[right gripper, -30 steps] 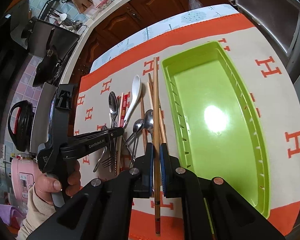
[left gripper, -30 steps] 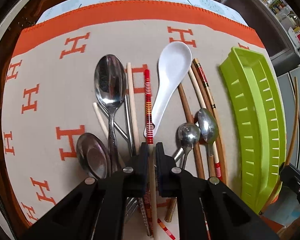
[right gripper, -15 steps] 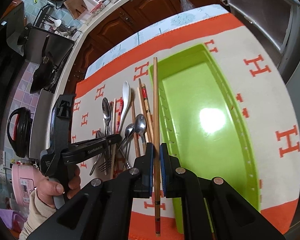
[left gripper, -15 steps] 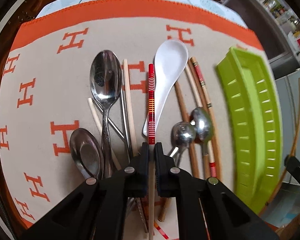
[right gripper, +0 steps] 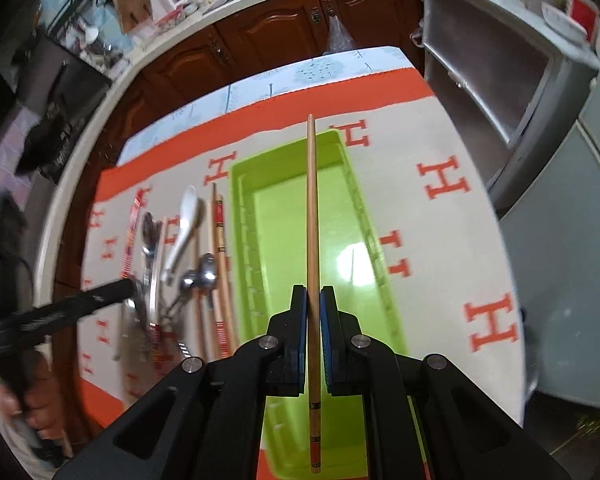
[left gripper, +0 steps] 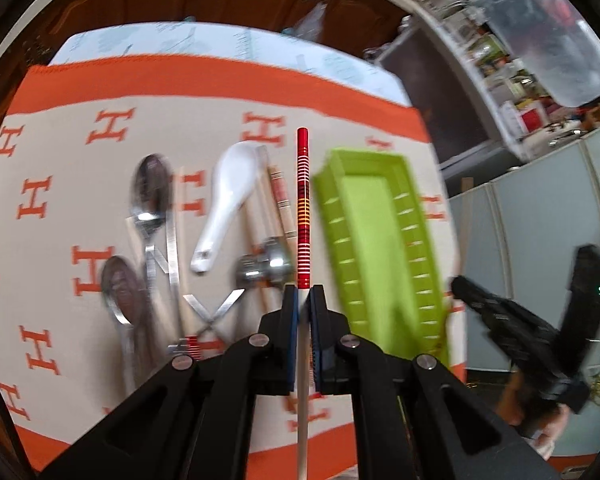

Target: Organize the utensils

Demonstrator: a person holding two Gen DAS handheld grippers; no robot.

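Observation:
My left gripper [left gripper: 303, 294] is shut on a red-striped chopstick [left gripper: 303, 200] with a white shaft, held clear above the cloth beside the green tray [left gripper: 374, 248]. In the right wrist view my right gripper [right gripper: 314, 296] is shut on a plain wooden chopstick [right gripper: 311, 200] that hangs over the green tray [right gripper: 364, 200]. On the cloth left of the tray lie a white ceramic spoon [left gripper: 228, 196], metal spoons [left gripper: 152, 188] and more chopsticks [right gripper: 219, 256]. The right gripper's body [left gripper: 536, 320] shows at the right of the left wrist view, and the left gripper's body [right gripper: 56, 312] at the left of the right wrist view.
An orange-bordered cream cloth [right gripper: 452, 216] with orange H marks covers the table. Dark wooden cabinets [right gripper: 268, 28] stand behind it, and a steel shelf unit [right gripper: 500, 76] to the right. A hand [right gripper: 40, 404] holds the left gripper's handle.
My left gripper has lifted the red-striped chopstick off the pile and swung toward the green tray. My right gripper has carried the wooden chopstick from the tray's left edge to over its middle.

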